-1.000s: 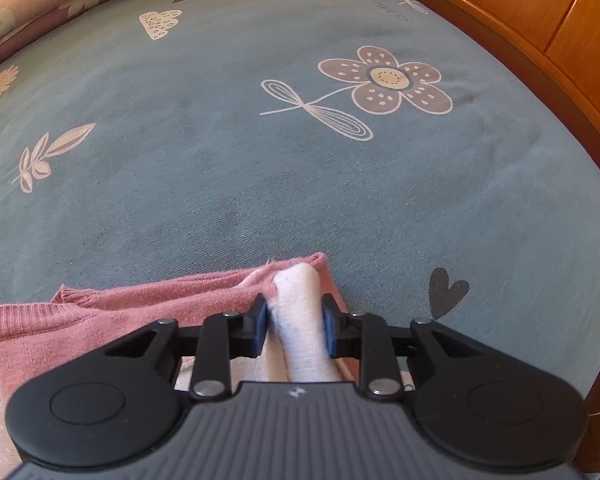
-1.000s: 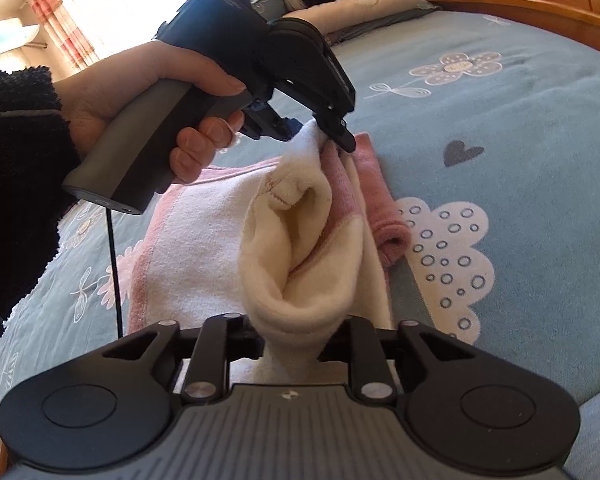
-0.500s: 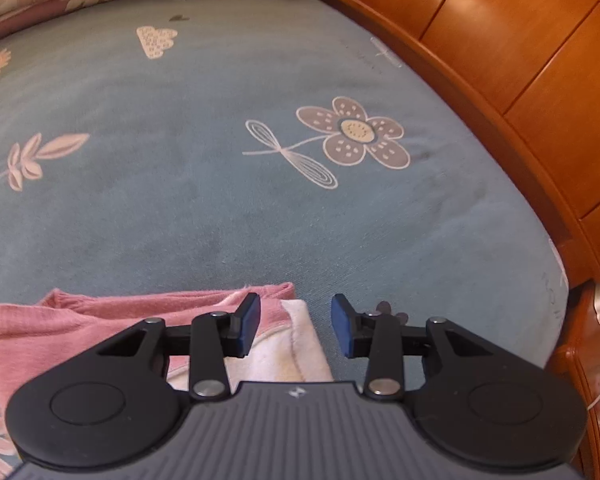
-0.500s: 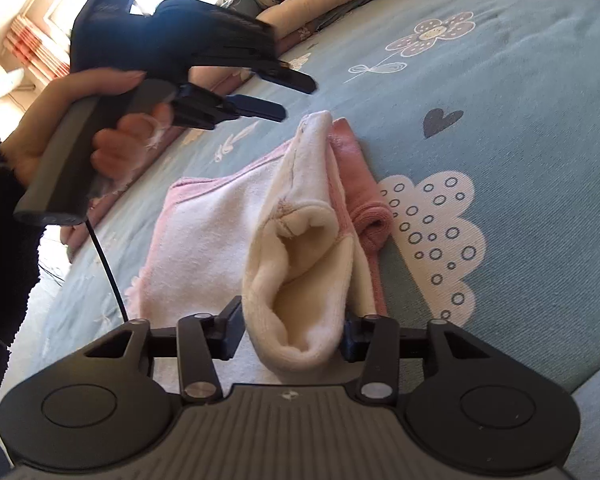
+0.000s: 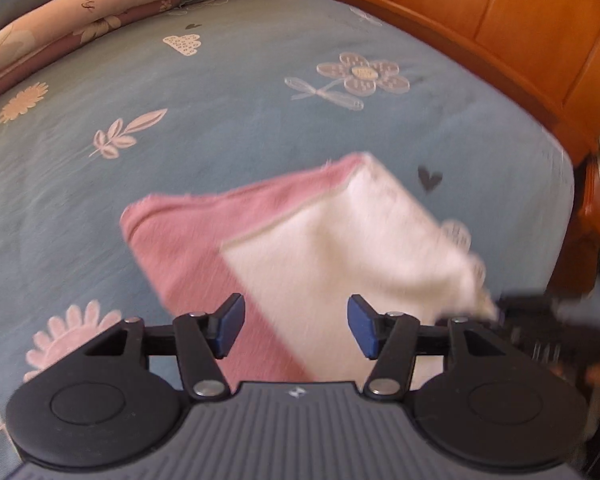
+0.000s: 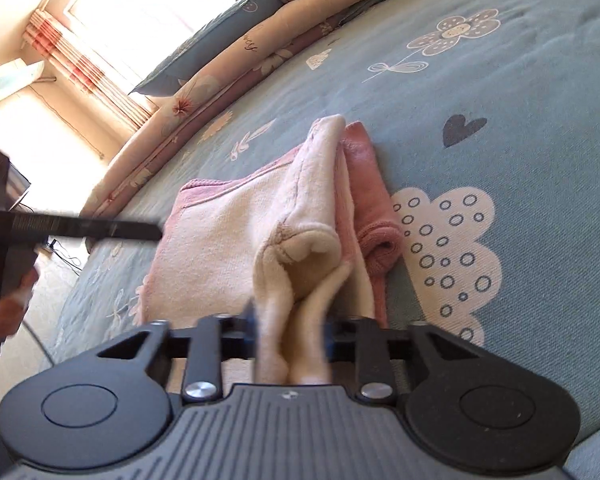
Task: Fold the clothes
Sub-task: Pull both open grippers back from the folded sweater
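Observation:
A small garment, pink outside with a cream lining (image 5: 340, 240), lies partly folded on the blue flowered bed sheet (image 5: 220, 140). My left gripper (image 5: 296, 320) hovers above its near edge. Its jaws are opening and nothing is between its blue pads. In the right wrist view the garment (image 6: 220, 240) has a raised cream fold running toward me. My right gripper (image 6: 290, 328) is closing on that fold, and the cloth looks pinched between the pads. A blurred black finger (image 6: 100, 230) of the left gripper shows at the left of that view.
A wooden bed frame (image 5: 500, 40) curves along the far right edge of the mattress. A rolled flowered quilt (image 5: 100, 8) and pillows line the far side. A hand (image 6: 4, 312) holding the left gripper is at the left edge, with a bright window (image 6: 140, 8) behind.
My left gripper let go of the cream fold, opened and pulled back off the garment. My right gripper opened around the cream fold, then closed on it.

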`<state>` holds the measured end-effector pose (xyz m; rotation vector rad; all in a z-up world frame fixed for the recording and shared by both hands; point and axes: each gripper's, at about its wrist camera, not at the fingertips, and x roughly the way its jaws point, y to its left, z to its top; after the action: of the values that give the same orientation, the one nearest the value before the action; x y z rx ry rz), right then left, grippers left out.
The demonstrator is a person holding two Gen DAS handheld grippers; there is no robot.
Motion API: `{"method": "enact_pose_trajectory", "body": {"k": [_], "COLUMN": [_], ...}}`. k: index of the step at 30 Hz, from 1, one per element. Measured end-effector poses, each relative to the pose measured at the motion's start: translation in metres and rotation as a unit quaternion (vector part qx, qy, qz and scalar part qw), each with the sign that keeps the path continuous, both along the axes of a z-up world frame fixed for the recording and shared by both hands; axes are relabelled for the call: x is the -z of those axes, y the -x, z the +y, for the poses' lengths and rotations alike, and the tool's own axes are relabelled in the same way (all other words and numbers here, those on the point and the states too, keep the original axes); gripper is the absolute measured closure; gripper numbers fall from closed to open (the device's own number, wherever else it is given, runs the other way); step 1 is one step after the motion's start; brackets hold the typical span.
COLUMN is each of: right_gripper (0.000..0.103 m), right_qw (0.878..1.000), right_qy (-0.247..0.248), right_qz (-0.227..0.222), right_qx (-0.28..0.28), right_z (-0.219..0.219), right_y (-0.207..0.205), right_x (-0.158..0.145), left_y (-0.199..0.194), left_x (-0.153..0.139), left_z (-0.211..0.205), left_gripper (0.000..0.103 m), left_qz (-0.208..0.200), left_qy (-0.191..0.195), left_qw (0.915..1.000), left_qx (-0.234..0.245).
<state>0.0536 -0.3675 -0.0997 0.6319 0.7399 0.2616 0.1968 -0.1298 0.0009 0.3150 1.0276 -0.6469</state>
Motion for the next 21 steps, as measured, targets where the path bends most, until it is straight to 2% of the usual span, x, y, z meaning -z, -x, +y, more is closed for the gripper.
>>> {"method": "enact_pose_trajectory", "body": {"k": [3, 11, 14, 17, 21], "right_gripper": [0.085, 0.086, 0.086, 0.081, 0.078], "right_qw": [1.000, 0.998, 0.998, 0.999, 0.999], "right_qy": [0.012, 0.058, 0.062, 0.034, 0.013], "right_qz": [-0.003, -0.019, 0.006, 0.037, 0.037], "right_qx": [-0.009, -0.022, -0.012, 0.000, 0.005], "right_z": [0.000, -0.006, -0.009, -0.014, -0.018], "right_y": [-0.004, -0.015, -0.017, -0.019, -0.013], "right_x": [-0.007, -0.043, -0.031, -0.008, -0.001], "left_y": [0.014, 0.024, 0.024, 0.024, 0.033], "left_x": [0.009, 0.009, 0.007, 0.009, 0.012], "left_z": [0.012, 0.021, 0.018, 0.012, 0.000], "left_gripper": [0.046, 0.045, 0.045, 0.045, 0.045], "left_qz": [-0.002, -0.004, -0.016, -0.024, -0.048], "left_qy": [-0.015, 0.021, 0.038, 0.051, 0.056], "left_qw": [0.9999, 0.9998, 0.9992, 0.9984, 0.9962], "left_qx": [0.002, -0.003, 0.001, 0.012, 0.047]}}
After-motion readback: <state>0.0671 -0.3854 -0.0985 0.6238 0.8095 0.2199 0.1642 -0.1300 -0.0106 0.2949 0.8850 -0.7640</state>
